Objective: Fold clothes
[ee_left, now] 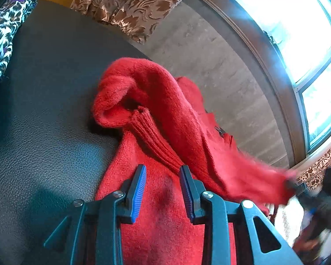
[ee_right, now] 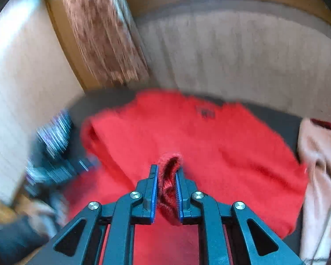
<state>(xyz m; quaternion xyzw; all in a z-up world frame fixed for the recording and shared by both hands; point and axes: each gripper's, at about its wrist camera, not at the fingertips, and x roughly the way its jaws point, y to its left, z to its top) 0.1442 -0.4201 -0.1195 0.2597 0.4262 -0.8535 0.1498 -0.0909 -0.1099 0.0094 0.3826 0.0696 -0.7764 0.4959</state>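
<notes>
Sweater lying flat, neckline away, right tool clamping its cuff, left tool partly open.

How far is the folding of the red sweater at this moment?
Done: the red sweater lies spread on the dark surface, one sleeve already folded over its body. In hand: the right gripper pinches a ribbed cuff; the left gripper is open above the knit. Left: the remaining folds.

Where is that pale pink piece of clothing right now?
In the right wrist view, the pale pink garment lies at the far right edge, beside the red sweater.
</notes>
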